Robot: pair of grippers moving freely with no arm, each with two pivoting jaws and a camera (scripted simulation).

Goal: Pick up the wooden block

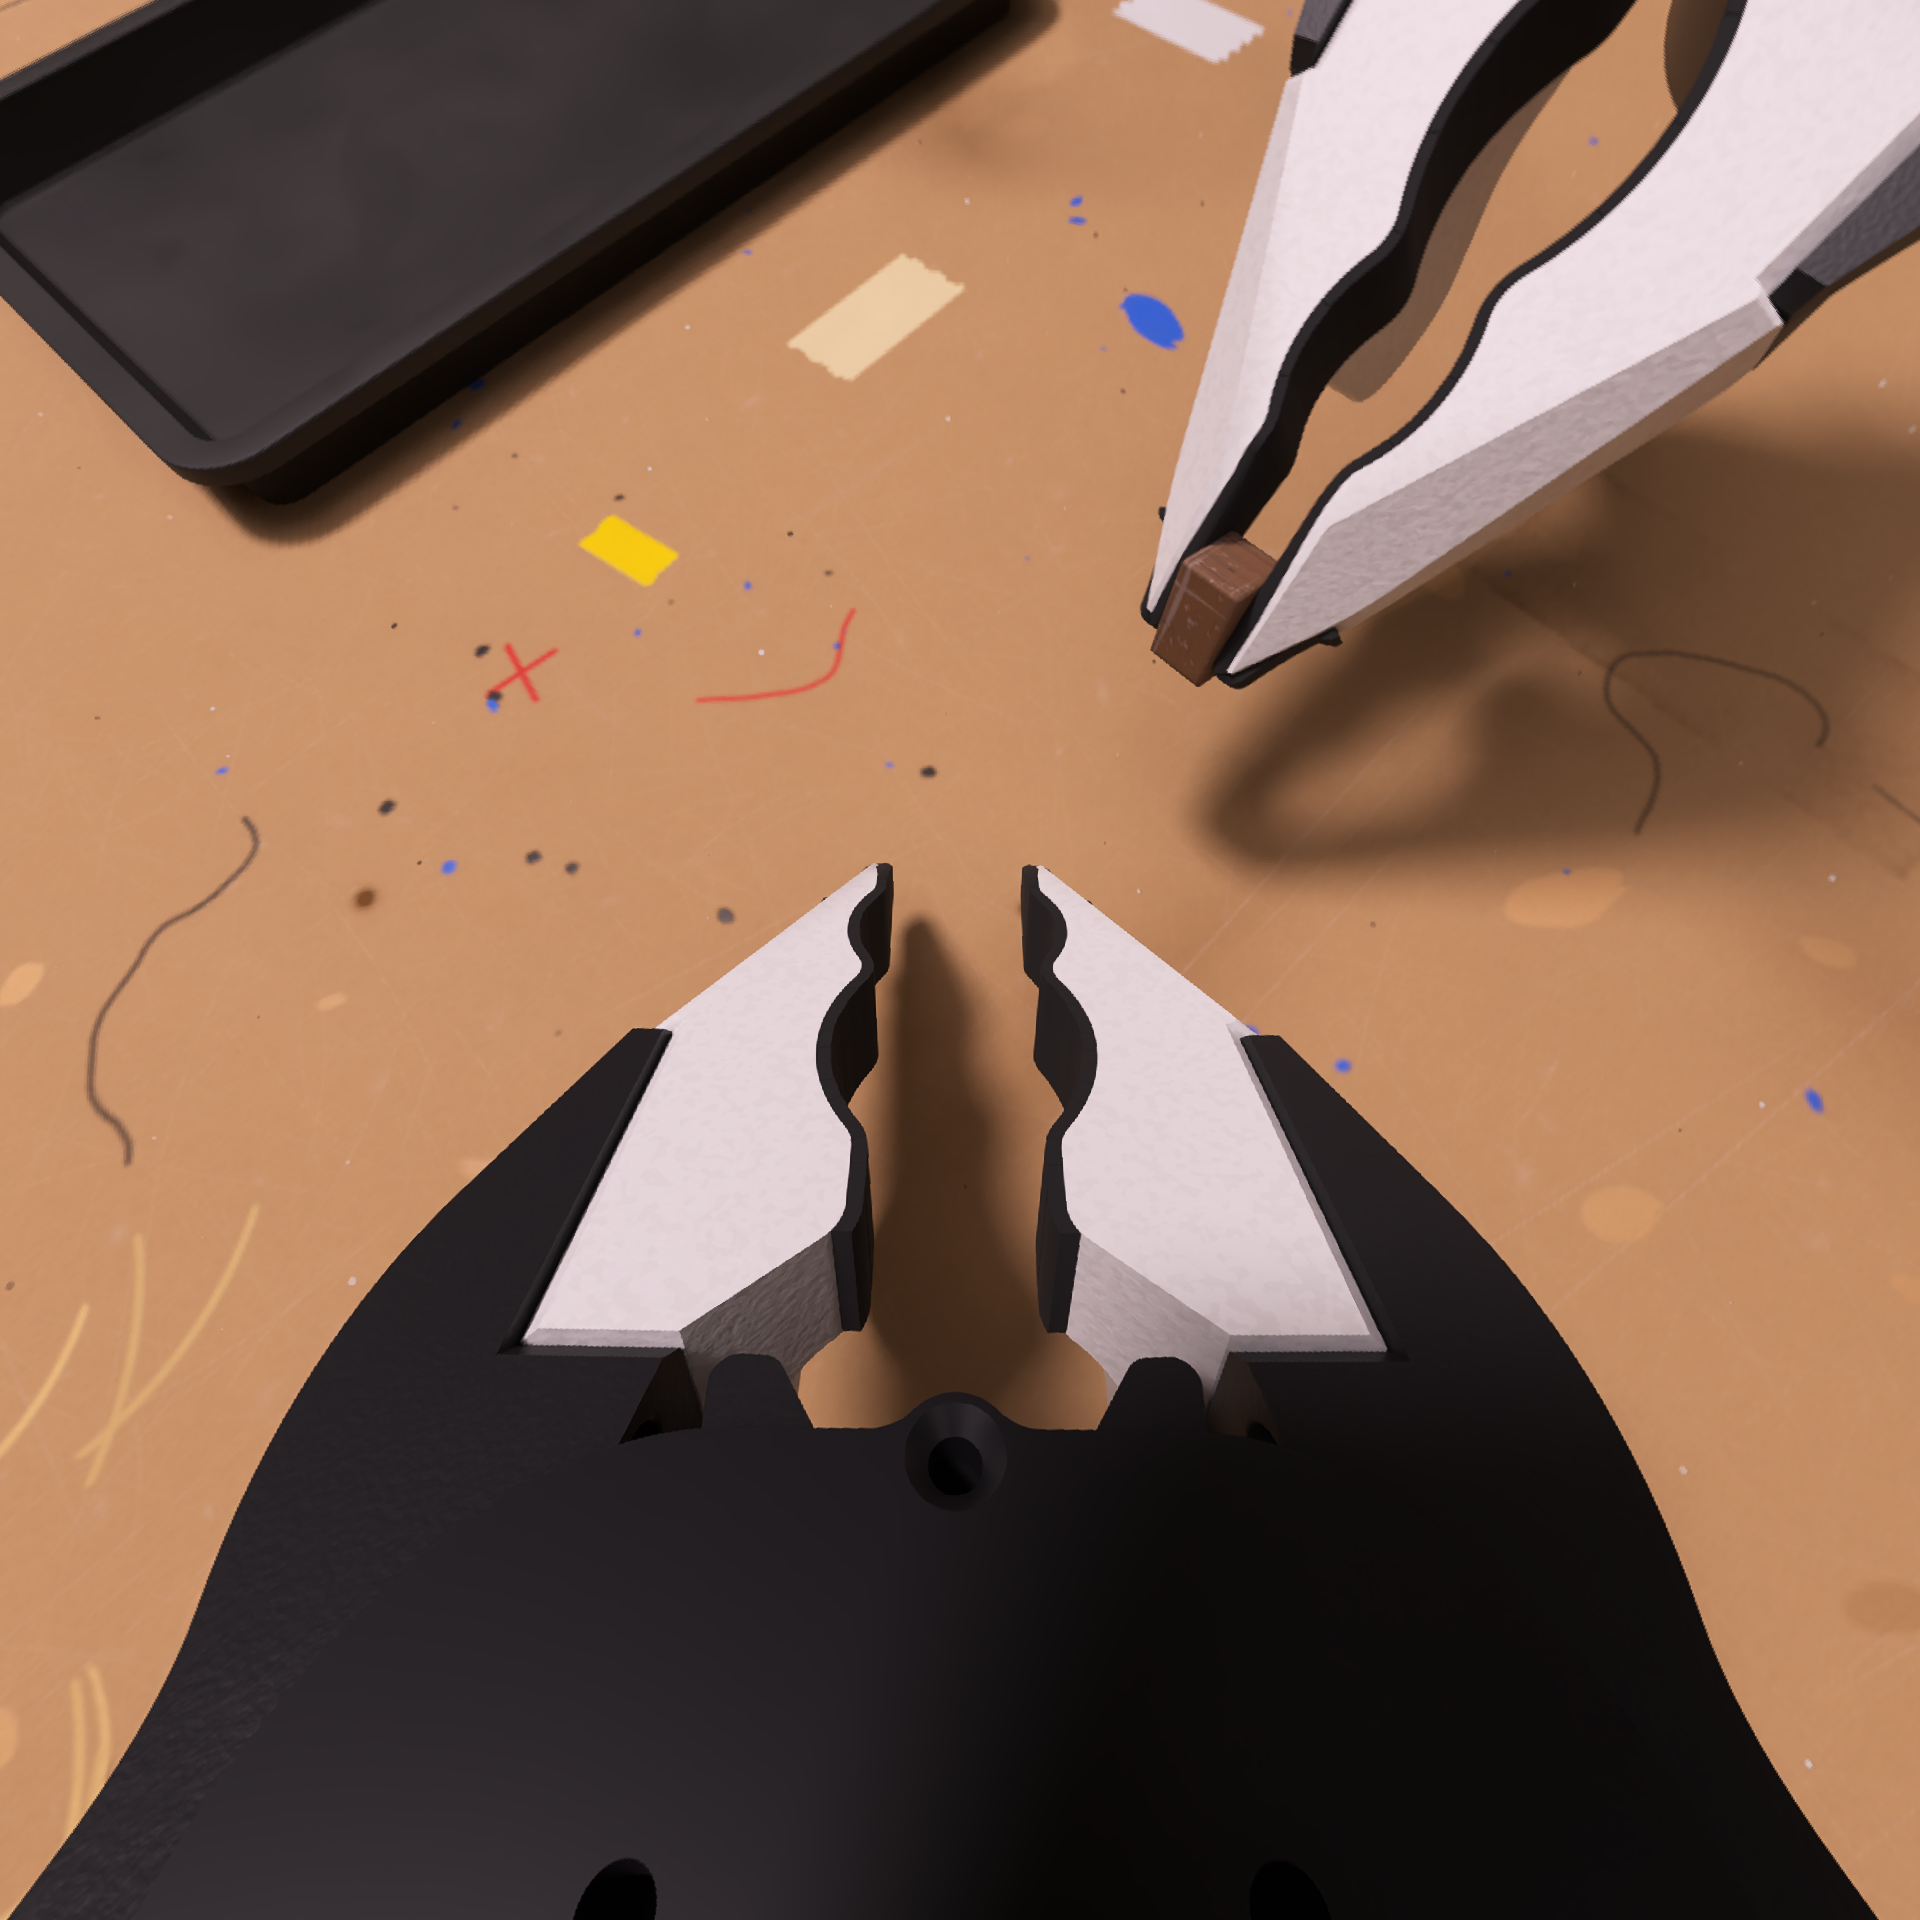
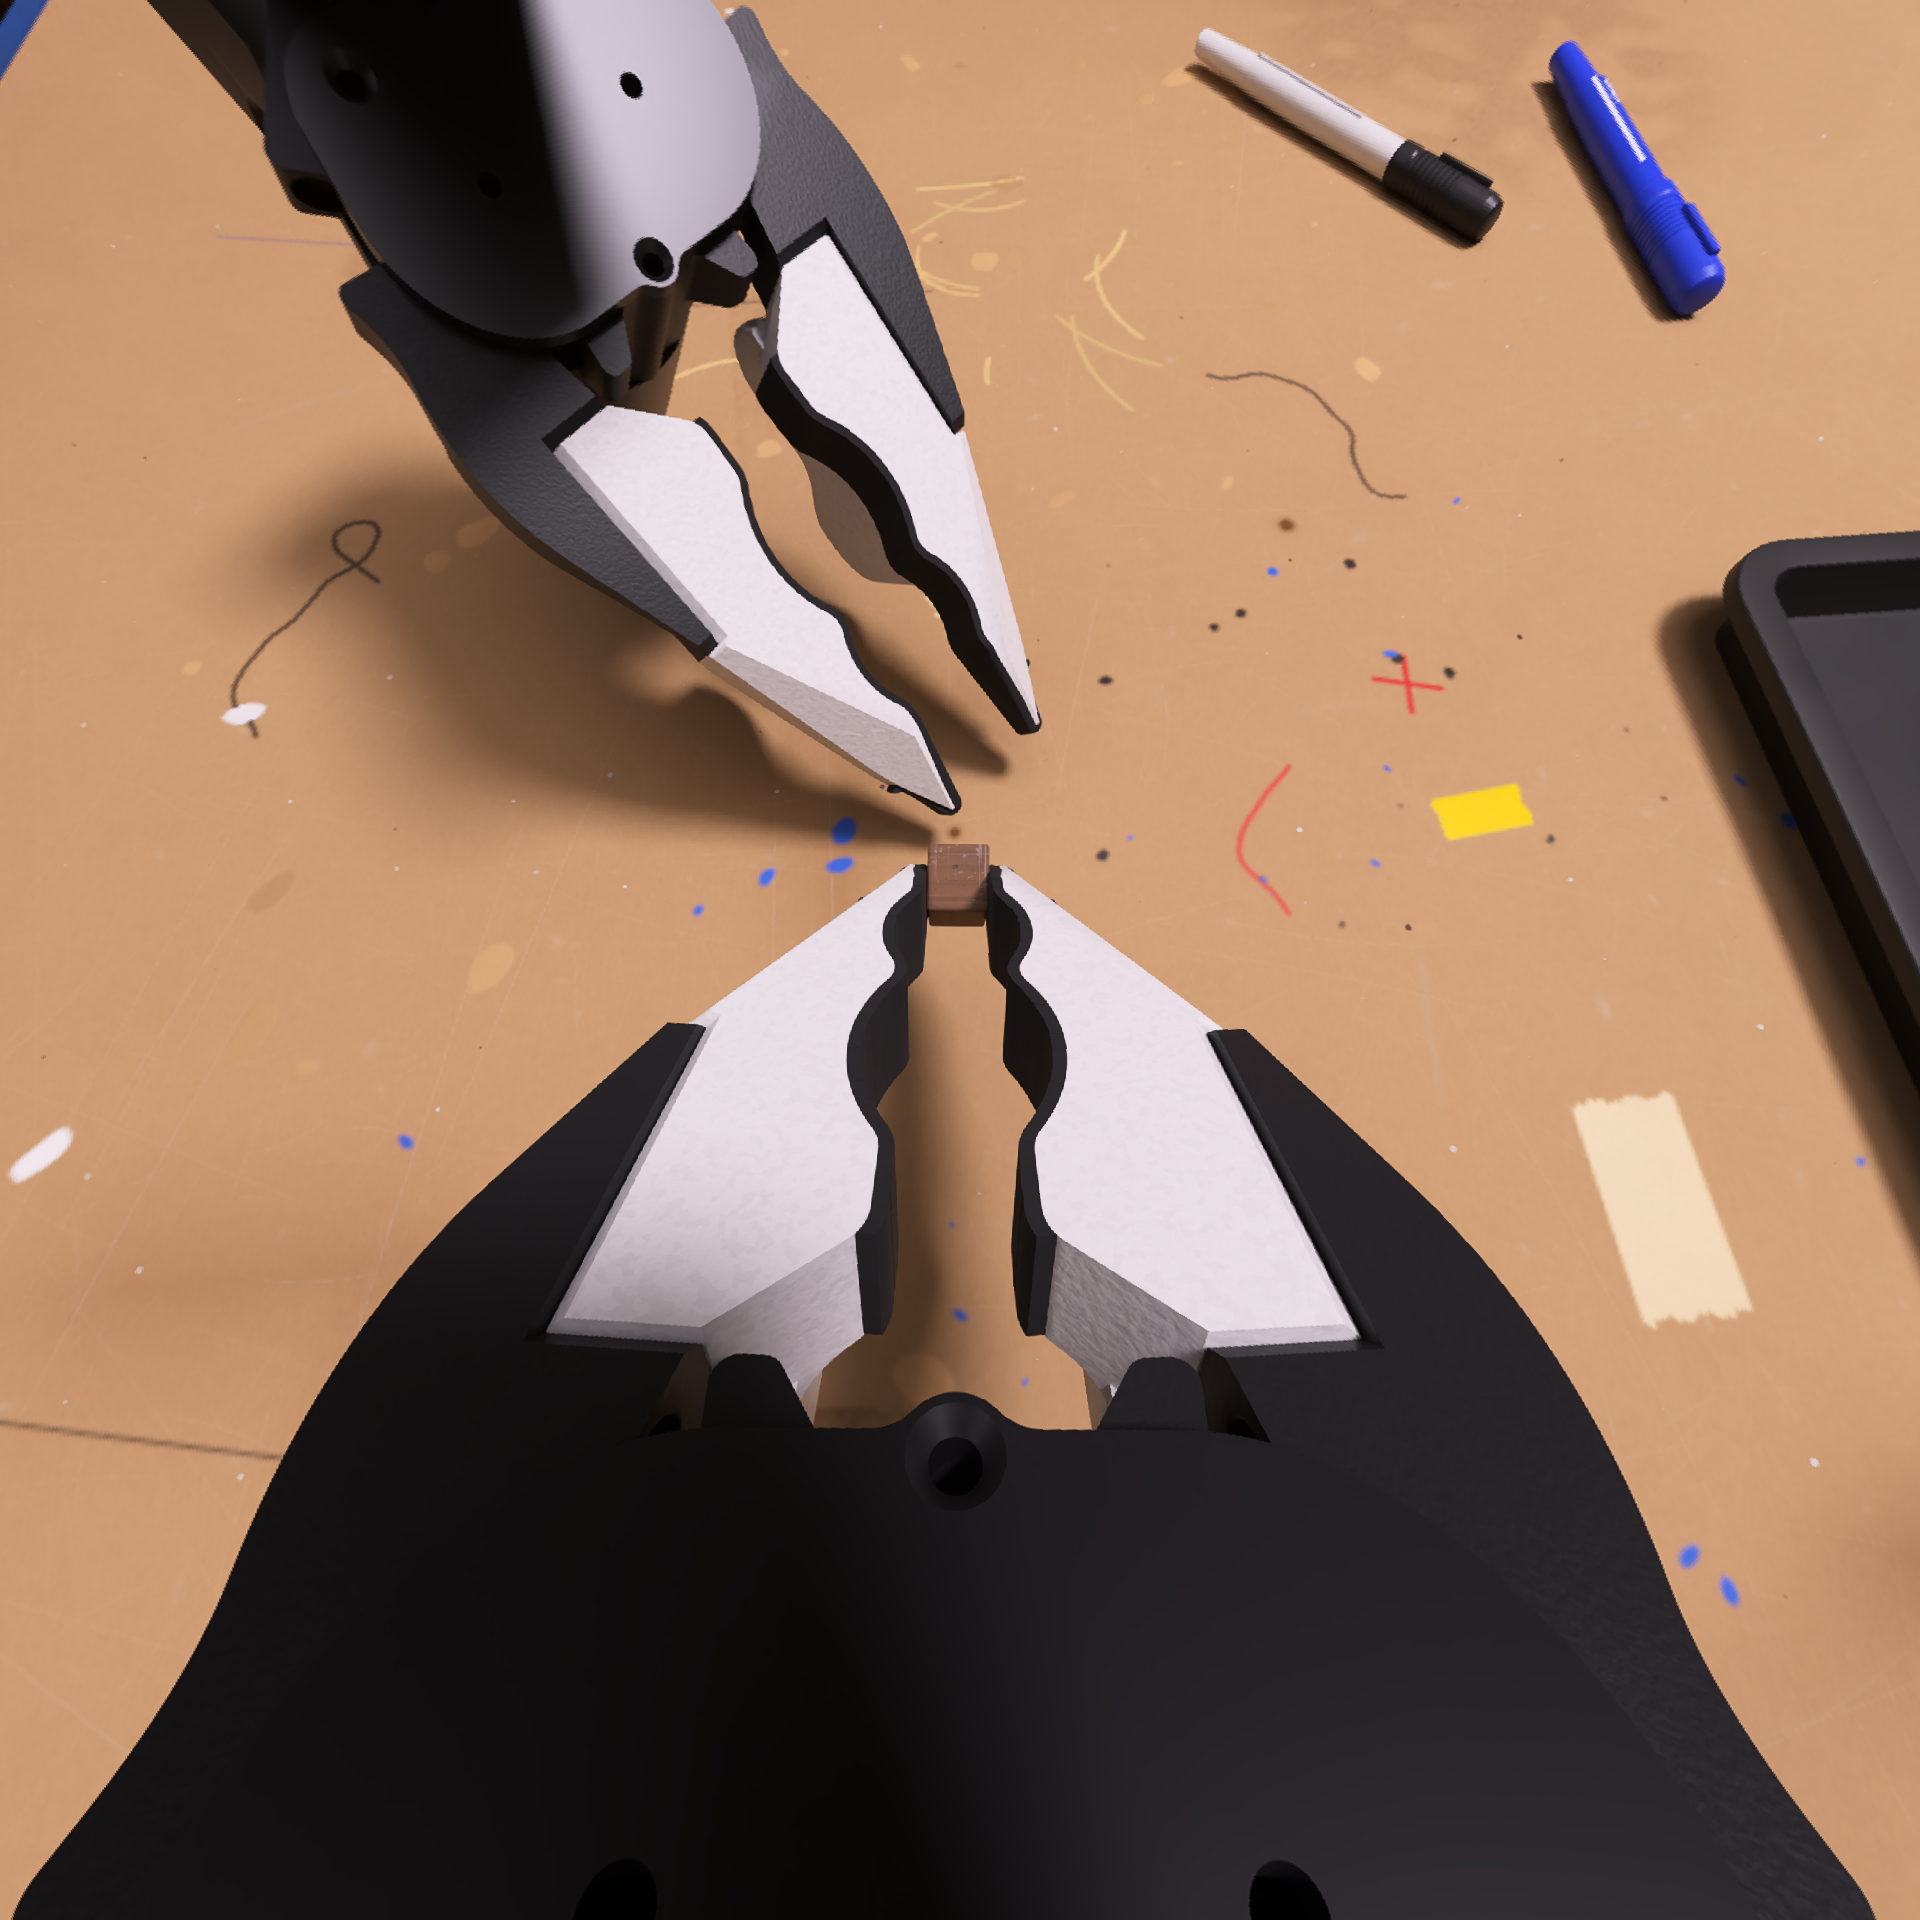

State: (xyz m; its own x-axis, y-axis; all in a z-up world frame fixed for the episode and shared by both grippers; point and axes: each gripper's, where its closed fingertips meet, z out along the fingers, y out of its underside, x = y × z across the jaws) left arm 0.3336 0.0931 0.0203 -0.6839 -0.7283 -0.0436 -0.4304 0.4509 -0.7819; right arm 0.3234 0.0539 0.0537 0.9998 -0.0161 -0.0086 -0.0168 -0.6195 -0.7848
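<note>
Everywhere paint-flecked tan tabletop (image 1: 935,727), black tray (image 1: 416,208).

The table (image 2: 312,935) is tan, speckled with blue and black dots and marked with thin black squiggles, pale yellow scratches, a red cross (image 2: 1408,683) and a red curve (image 2: 1259,840). On it are a yellow patch (image 2: 1481,810), a cream tape strip (image 2: 1660,1208) and a white one (image 1: 1190,26). The tray (image 1: 436,197) is matte black. The block (image 2: 957,883) is brown with a faint grain. Both grippers, left (image 1: 957,883) and right (image 2: 957,896), have white fingers edged in black on black bodies. One marker (image 2: 1345,130) is white with a black cap, the other marker (image 2: 1636,177) all blue
</note>
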